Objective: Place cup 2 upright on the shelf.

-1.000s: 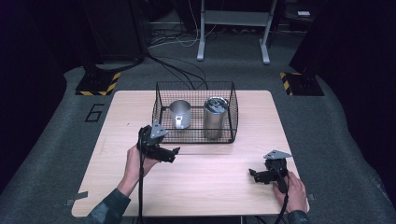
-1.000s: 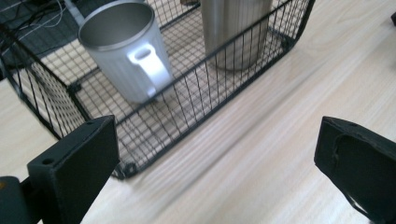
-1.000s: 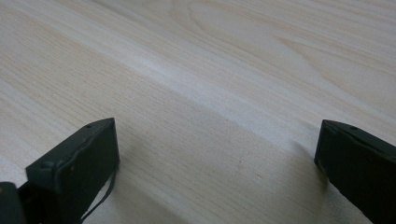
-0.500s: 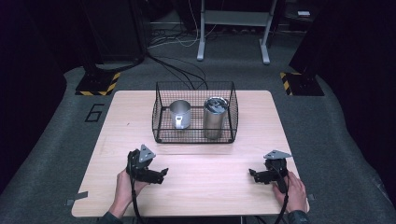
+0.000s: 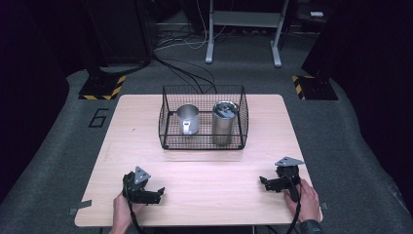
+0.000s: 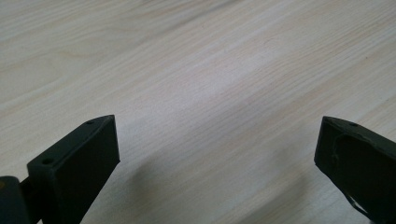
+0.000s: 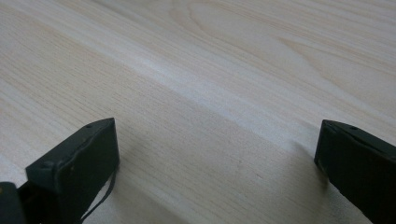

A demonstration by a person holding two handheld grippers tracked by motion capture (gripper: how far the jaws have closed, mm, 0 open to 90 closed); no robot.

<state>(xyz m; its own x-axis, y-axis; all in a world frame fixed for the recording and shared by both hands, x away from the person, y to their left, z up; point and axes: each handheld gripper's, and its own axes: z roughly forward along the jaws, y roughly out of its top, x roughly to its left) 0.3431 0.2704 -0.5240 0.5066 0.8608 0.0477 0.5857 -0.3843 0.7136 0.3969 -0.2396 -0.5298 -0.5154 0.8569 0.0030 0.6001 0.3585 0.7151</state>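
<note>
A black wire basket [image 5: 168, 117] stands on the far middle of the wooden table [image 5: 204, 165]. Inside it a steel mug [image 5: 188, 118] sits at the left and a taller steel tumbler [image 5: 224, 122] at the right, both upright. My left gripper [image 5: 158, 194] rests low on the table near the front left, open and empty. My right gripper [image 5: 263, 182] rests near the front right, also open and empty. In each gripper view, left [image 6: 217, 140] and right [image 7: 217, 144], the two black jaws stand wide apart over bare wood.
Beyond the table lie grey floor, black cables [image 5: 190, 73], a metal stand [image 5: 243, 34] and yellow-black striped blocks [image 5: 102, 87] [image 5: 311, 85]. A painted 6 [image 5: 99, 118] marks the floor at the left. Bare wood stretches between the grippers and the basket.
My left gripper has drawn back from near the basket's front left corner to the table's front left. The right gripper has stayed put.
</note>
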